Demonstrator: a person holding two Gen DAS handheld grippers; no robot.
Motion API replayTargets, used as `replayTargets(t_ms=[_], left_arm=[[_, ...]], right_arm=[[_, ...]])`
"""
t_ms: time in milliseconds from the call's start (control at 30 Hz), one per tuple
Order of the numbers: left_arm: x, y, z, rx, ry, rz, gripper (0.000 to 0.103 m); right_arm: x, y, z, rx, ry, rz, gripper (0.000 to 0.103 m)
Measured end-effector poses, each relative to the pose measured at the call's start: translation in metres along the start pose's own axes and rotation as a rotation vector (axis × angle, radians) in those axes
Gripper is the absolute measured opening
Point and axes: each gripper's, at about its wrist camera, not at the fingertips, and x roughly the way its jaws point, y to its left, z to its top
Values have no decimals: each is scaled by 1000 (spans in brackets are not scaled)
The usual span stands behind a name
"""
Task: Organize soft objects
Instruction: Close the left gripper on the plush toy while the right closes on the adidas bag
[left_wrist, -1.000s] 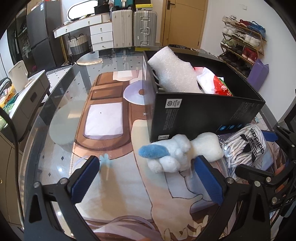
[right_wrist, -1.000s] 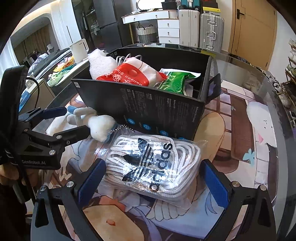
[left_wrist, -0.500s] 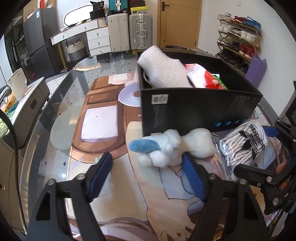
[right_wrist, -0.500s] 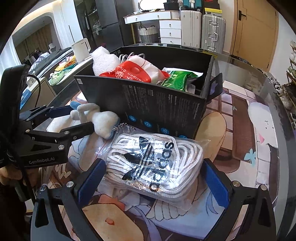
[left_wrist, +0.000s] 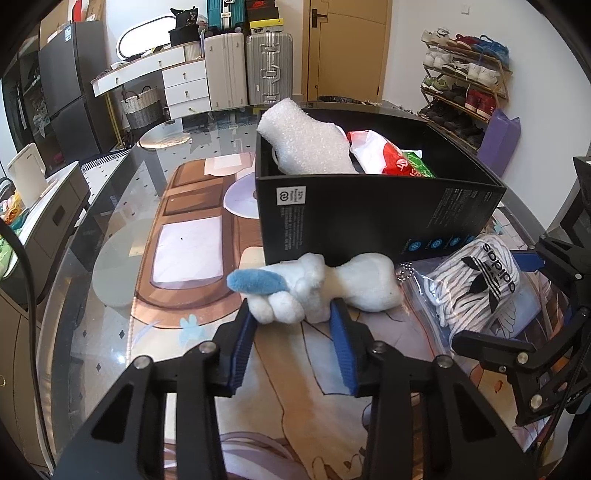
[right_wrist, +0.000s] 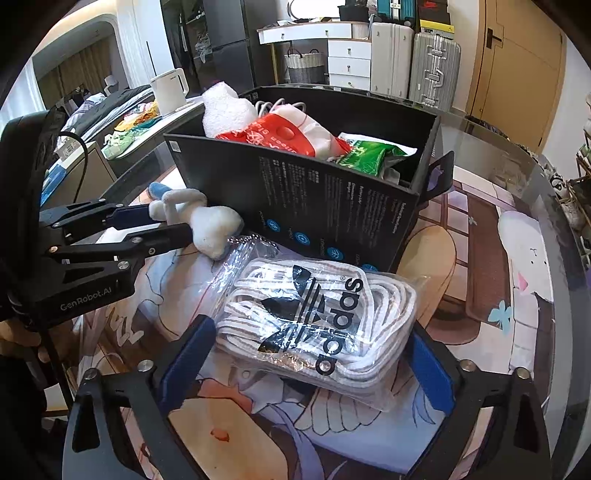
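A white plush toy (left_wrist: 325, 286) with a blue ear lies on the printed mat against the black box (left_wrist: 376, 218). My left gripper (left_wrist: 293, 325) is shut on the plush toy's middle; it also shows in the right wrist view (right_wrist: 173, 225). My right gripper (right_wrist: 306, 354) is open, its blue pads on either side of a clear bag of white Adidas laces (right_wrist: 314, 317), which also shows in the left wrist view (left_wrist: 476, 284). The box holds a white foam piece (left_wrist: 306, 142), a red and white bag (right_wrist: 280, 138) and a green packet (right_wrist: 369, 157).
The printed mat (left_wrist: 192, 240) covers a glass table (left_wrist: 110, 206). A white kettle (right_wrist: 170, 88) stands on a side counter to the left. Suitcases (left_wrist: 247, 66) and a shoe rack (left_wrist: 465, 85) stand at the room's far side.
My left gripper has moved forward and closed its fingers on the plush toy. The right gripper has stayed open around the bag of laces.
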Motion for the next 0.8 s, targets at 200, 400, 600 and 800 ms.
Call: replayTargets(t_ms=[200,400,600,800], left_arm=[[-1,0,0,-5,-1,-12,36],[-3,0,0,-10,1,-22,36],[-6,1,-3,-9,-4,-34,35],[-14,4,-4,-13,-12,-43,35]], right_arm=[[-7,-7,0,17,-13,32,83],[-19,-22,-1,41,-21,73,48],[-29,-27,-1,25,-45,82,32],[-38,-24,0,-17,-68,86,27]])
